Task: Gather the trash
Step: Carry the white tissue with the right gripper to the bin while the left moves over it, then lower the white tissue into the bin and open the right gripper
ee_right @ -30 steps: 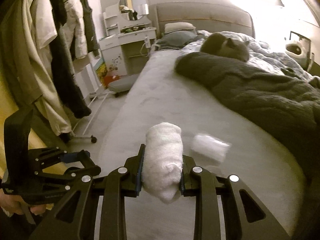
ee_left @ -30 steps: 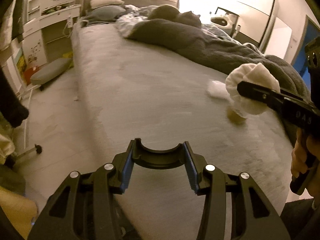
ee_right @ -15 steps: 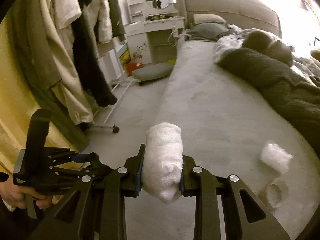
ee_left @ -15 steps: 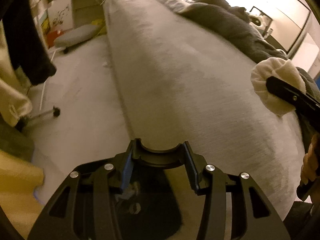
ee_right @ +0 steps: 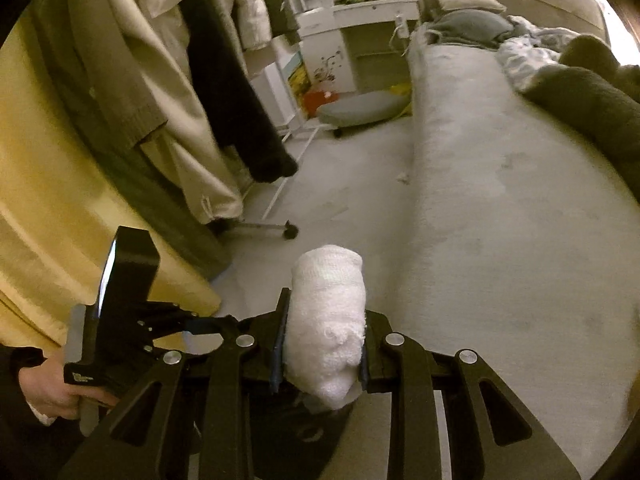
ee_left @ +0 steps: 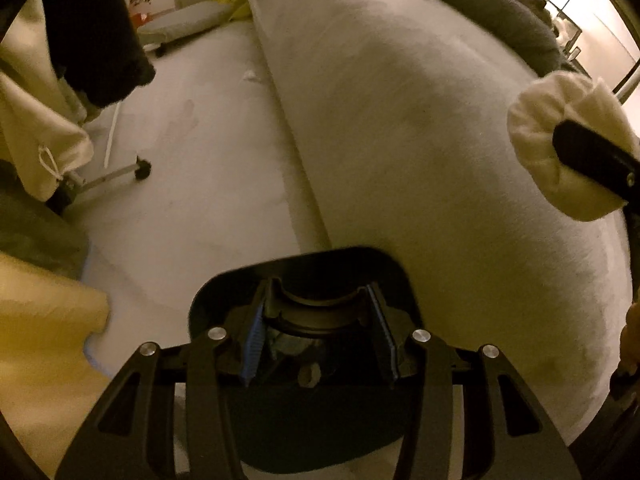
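Note:
My right gripper [ee_right: 320, 344] is shut on a rolled white cloth wad [ee_right: 328, 320], held over the foot of the bed; the wad also shows in the left wrist view [ee_left: 560, 140] at the right. My left gripper [ee_left: 318, 332] is open and empty, right above a black trash bin [ee_left: 304, 280] on the floor at the bed's corner. Some scraps lie inside the bin [ee_left: 292, 346]. The bin's dark edge shows under the wad in the right wrist view [ee_right: 312, 440].
The grey bed [ee_left: 420, 120] fills the right with a dark blanket [ee_right: 592, 108] on it. Hanging clothes on a wheeled rack [ee_right: 208, 80] stand left. A yellow curtain [ee_right: 48, 200] is near left. A grey floor cushion [ee_right: 360, 108] and white dresser [ee_right: 344, 28] are at the back.
Both grippers swung left and down from the bed toward the floor. The black bin came into view under my left gripper. The loose trash on the bed left the views.

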Tool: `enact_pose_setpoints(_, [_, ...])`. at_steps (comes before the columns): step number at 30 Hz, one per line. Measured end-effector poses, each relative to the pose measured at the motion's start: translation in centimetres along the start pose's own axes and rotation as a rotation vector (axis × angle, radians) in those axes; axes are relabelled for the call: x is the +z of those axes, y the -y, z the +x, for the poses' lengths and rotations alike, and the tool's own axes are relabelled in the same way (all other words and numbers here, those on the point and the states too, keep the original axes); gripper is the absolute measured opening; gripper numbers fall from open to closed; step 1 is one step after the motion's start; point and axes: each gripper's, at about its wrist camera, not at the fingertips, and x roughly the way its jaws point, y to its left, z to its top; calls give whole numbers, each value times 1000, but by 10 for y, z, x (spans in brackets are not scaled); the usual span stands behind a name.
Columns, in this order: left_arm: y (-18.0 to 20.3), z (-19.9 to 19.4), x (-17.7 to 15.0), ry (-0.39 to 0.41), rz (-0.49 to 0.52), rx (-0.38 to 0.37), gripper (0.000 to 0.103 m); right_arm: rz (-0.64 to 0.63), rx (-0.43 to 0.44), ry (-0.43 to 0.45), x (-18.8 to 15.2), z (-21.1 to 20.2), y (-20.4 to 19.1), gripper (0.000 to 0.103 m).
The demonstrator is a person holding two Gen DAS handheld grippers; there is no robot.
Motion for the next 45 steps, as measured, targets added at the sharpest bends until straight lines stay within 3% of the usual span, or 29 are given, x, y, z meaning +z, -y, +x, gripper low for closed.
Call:
enact_pose_setpoints(12, [-36,13,-22,-111,-15,17,53,-44,42,-91,5,48,-37,28])
enact_pose_setpoints(21, [-60,12,-29,-134,-26,2,71,-62,45,-166,-2,85,-53,28])
enact_pose_setpoints(45, [-107,-43,-25,57,-126,-38,76,-115,22,-437,-51,168,-77,28])
